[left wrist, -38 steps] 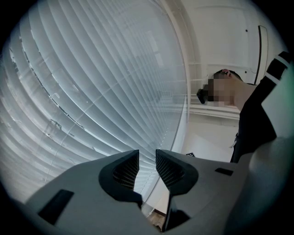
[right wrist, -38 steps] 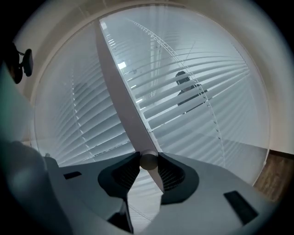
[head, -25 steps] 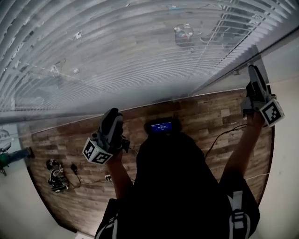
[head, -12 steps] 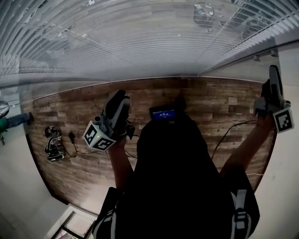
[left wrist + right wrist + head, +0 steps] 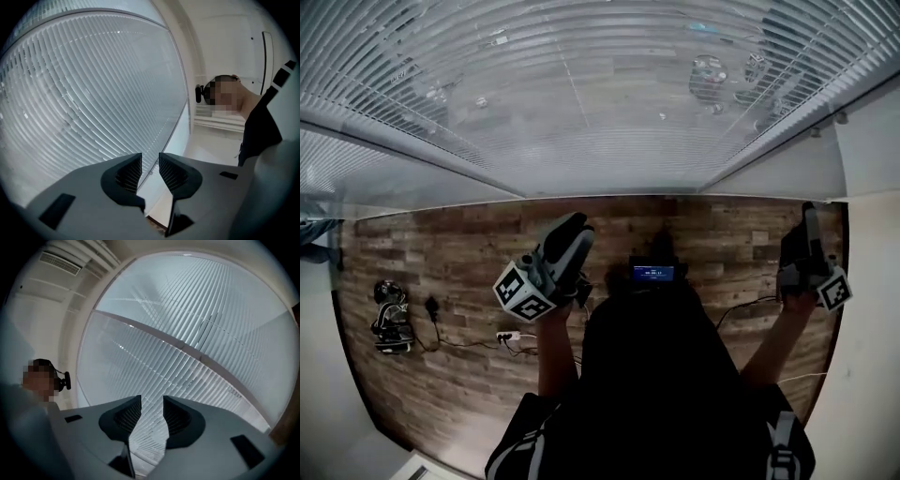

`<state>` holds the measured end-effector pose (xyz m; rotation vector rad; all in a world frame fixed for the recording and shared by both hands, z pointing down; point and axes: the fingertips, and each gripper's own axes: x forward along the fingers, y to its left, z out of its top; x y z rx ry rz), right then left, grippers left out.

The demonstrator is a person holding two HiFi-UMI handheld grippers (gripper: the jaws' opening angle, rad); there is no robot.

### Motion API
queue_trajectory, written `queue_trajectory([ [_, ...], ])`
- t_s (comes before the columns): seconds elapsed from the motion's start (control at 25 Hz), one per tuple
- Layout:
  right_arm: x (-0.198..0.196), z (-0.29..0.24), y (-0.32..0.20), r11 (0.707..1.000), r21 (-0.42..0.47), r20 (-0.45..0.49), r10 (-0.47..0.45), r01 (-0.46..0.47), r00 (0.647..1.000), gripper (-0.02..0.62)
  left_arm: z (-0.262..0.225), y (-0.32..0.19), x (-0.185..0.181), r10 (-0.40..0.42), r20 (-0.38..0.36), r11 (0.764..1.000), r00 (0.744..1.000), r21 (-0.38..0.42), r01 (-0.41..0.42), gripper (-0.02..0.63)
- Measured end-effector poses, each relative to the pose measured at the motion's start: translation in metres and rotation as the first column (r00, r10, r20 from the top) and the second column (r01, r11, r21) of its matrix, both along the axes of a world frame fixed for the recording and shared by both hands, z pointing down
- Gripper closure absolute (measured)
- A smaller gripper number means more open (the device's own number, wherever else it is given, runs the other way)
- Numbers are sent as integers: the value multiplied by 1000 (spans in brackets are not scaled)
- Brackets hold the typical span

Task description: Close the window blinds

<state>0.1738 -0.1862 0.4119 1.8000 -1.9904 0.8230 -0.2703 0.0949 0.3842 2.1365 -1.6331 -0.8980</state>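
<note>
**Tongs.** Left tongs: jaws apart with a narrow gap and nothing in it. Only the blinds show through the gap. Right tongs: jaws also apart and empty, with slats seen between them.

**Change.** A second ago the right tongs were raised near the right edge of the blinds. They have since dropped and now hang lower, clear of the slats. The left tongs have drifted toward the right tongs and kept low. Neither touches anything.

We read this as a withdrawal. The hands are coming off the window, which suggests the closing move is done or nearly so, not that a new grab is starting. We cannot make out a wand or cord near either pair.

**Blinds**.
- They lie ahead of and above both tongs and span the whole window.
- They seem lowered to where the glass meets the floor.
- The slats are pale, horizontal and evenly spaced, and they hang straight.
- From the left tongs they look like an almost unbroken sheet ruled with thin dark lines.
- From the right tongs they look much the same, crossed by a frame bar ahead of the jaws.
- From overhead we glimpse shapes beyond through the slats, so some gap is open at that steep angle.

Judgement: closed, or close to it.
</note>
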Motion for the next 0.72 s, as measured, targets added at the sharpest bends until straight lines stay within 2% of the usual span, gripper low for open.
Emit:
queue_trajectory([
  [0.08, 2, -5, 46, 997, -45, -25, 61, -62, 998, 445, 8, 22, 2, 26, -29, 999, 999, 21, -25, 485],
  [0.12, -5, -9, 66, 998, -46, 14, 36, -35, 999, 445, 12, 30, 3, 38, -39, 999, 999, 30, -37, 484],
  [0.16, -25, -14, 82, 997, -11, 131, -69, 71, 989, 445, 17, 37, 4, 47, -47, 998, 998, 36, -45, 485],
  [0.2, -58, -20, 93, 969, 77, 313, -246, 233, 917, 446, 20, 43, 4, 52, -53, 998, 997, 37, -50, 485],
  [0.24, -90, -26, 101, 911, 188, 473, -412, 367, 779, 448, 22, 48, 4, 53, -60, 998, 997, 39, -51, 485],
  [0.28, -105, -28, 108, 877, 238, 534, -476, 416, 698, 449, 23, 53, 5, 51, -68, 998, 996, 44, -48, 485],
  [0.32, -93, -23, 114, 907, 180, 485, -419, 381, 768, 451, 23, 57, 6, 47, -73, 998, 996, 51, -43, 485],
  [0.36, -63, -15, 119, 963, 58, 339, -265, 261, 903, 455, 22, 61, 7, 40, -72, 998, 997, 58, -36, 485],
  [0.4, -34, -7, 122, 993, -44, 169, -102, 111, 980, 460, 21, 65, 6, 29, -67, 998, 997, 63, -25, 485],
  [0.44, -18, -3, 124, 996, -92, 61, -7, 12, 998, 464, 20, 69, 4, 16, -59, 998, 998, 65, -12, 485],
  [0.48, -15, -2, 124, 995, -102, 26, 20, -17, 999, 473, 20, 73, 2, 2, -52, 998, 999, 66, 1, 485],
  [0.72, -16, -8, 120, 998, -35, 99, -46, 50, 994, 532, 15, 78, 11, -30, -29, 997, 999, 70, 32, 485],
])
